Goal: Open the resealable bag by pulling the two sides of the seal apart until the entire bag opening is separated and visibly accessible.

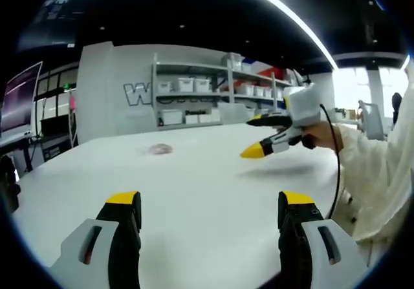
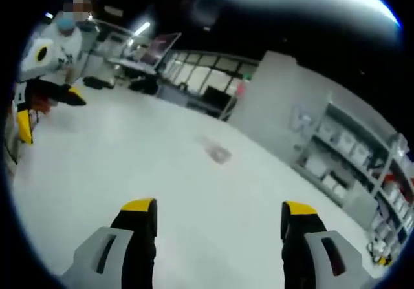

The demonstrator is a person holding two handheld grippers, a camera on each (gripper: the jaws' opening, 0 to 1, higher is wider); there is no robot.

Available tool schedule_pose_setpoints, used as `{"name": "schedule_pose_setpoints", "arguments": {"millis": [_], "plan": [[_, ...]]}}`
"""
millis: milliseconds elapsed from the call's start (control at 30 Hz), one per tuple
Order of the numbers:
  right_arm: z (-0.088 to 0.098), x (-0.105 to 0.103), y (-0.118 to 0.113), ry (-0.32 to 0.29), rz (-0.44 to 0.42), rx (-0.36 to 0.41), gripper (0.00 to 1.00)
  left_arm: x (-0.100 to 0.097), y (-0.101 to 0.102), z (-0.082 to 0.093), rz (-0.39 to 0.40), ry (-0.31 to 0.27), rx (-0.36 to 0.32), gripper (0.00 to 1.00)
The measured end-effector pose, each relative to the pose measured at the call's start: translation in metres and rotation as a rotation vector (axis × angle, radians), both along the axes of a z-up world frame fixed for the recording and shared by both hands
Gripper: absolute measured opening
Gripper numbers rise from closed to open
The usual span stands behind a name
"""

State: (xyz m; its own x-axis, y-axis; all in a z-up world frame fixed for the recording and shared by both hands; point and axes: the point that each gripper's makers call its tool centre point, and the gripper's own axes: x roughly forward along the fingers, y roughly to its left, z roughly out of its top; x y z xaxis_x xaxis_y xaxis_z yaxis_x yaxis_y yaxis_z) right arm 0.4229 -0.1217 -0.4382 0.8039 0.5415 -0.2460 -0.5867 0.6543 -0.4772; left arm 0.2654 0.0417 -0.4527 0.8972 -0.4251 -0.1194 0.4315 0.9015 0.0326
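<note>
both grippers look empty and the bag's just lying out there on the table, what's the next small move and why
Probably bring both grippers forward toward the resealable bag. It lies flat on the white table, well beyond the left gripper, whose jaws stand open and empty. The right gripper is also open, with the bag ahead of it. Nothing grips the seal yet.

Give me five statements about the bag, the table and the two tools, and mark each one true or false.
1. The resealable bag lies flat on the white table. True.
2. The left tool grips the bag's seal. False: its jaws stand apart with nothing between them.
3. The right tool is open. True.
4. The bag rests between the right tool's jaws. False: it lies well ahead of them.
5. Shelves with white bins stand beyond the table. True.
</note>
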Motion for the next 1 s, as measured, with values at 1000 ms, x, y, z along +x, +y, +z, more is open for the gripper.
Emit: {"name": "schedule_pose_setpoints", "arguments": {"millis": [1000], "plan": [[-0.003, 0.035, 0.047, 0.044, 0.021, 0.039, 0.77, -0.002, 0.005, 0.004, 0.007, -0.014, -0.010, 0.86]]}}
